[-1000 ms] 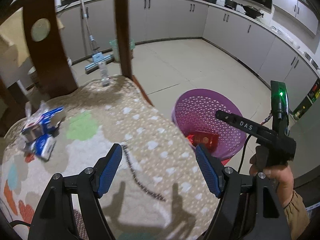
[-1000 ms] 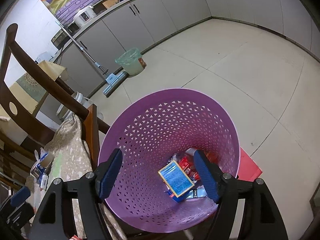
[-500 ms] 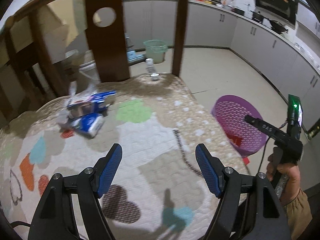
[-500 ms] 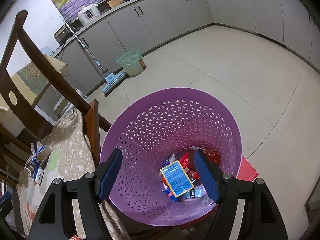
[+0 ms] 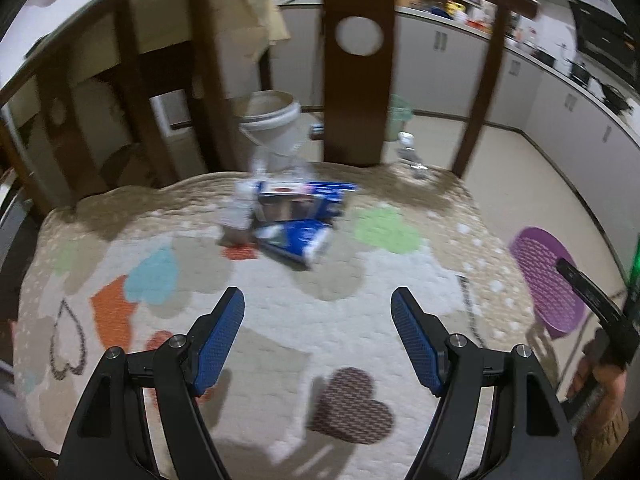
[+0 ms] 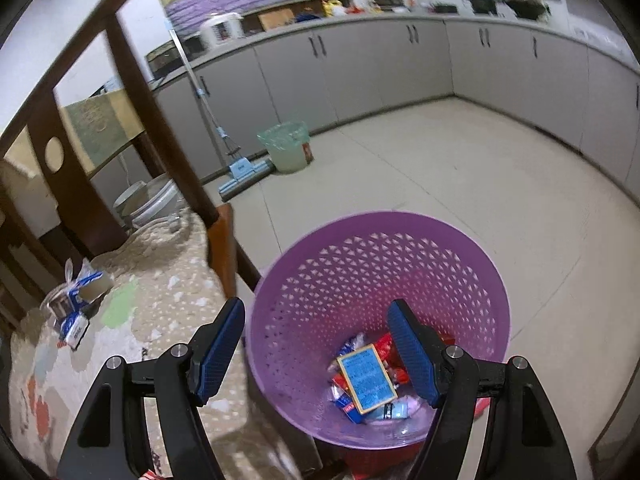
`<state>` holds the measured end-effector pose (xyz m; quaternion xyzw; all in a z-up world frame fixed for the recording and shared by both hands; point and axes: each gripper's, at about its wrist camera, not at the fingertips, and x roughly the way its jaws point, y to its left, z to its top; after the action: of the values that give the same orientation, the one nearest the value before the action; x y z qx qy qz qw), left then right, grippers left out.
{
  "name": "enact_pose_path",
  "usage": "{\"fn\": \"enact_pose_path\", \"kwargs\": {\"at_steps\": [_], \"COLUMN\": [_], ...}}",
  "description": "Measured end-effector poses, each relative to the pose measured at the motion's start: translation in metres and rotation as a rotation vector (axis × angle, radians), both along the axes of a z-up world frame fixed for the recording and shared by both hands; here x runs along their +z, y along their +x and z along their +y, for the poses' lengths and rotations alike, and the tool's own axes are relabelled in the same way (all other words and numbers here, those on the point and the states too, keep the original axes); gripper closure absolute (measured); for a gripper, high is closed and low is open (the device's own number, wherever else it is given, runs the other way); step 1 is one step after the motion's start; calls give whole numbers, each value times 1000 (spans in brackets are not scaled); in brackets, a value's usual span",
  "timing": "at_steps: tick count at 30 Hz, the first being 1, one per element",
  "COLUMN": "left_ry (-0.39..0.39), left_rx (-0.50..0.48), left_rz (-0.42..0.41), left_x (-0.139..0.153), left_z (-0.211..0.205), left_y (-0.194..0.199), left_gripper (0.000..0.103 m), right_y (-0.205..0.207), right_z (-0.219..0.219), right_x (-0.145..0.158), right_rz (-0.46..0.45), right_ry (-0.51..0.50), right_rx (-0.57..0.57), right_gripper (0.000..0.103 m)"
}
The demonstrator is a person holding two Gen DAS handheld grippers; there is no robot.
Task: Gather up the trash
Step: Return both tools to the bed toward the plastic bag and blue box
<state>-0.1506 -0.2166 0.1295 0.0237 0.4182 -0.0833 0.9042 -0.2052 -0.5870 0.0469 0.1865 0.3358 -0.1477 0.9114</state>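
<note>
My left tongs (image 5: 318,336) have black angular arms, each tipped with a blue pad of fine cross-hatched texture, and round silver screws sit at the joints. My right tongs (image 6: 316,344) are built the same. At the edge of the left view, my right hand (image 5: 600,376) shows a tan sleeve cuff.

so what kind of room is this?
Most likely a home kitchen with a dining corner: grey base cabinets run under a cluttered worktop, a mop leans by them, and wooden chairs stand round a cloth-covered table. A purple basket serves as the bin.
</note>
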Motion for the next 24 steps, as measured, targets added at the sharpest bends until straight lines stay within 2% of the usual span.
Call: {"fn": "enact_pose_path", "kwargs": {"at_steps": [7,11,15,19,24], "left_ry": [-62,-63,-83,-144,-141], "left_rx": [156,193,192,123,52], "left_rz": [15,27,97,174,177], "left_x": [3,-7,-27,-47,-56], "left_z": [64,89,102,92,63], "left_y": [27,52,91,139,196], "left_gripper": [26,25,25,25,25], "right_y": [3,8,13,19,28], "right_z": [45,68,81,86,91], "right_x": [1,-6,-12,-14,-15], "right_rz": [-6,20,40,47,52], "right_ry": [-37,-52,-67,-71,-64], "right_rx": [111,184,219,228,248], "right_gripper": [25,25,25,25,25]}}
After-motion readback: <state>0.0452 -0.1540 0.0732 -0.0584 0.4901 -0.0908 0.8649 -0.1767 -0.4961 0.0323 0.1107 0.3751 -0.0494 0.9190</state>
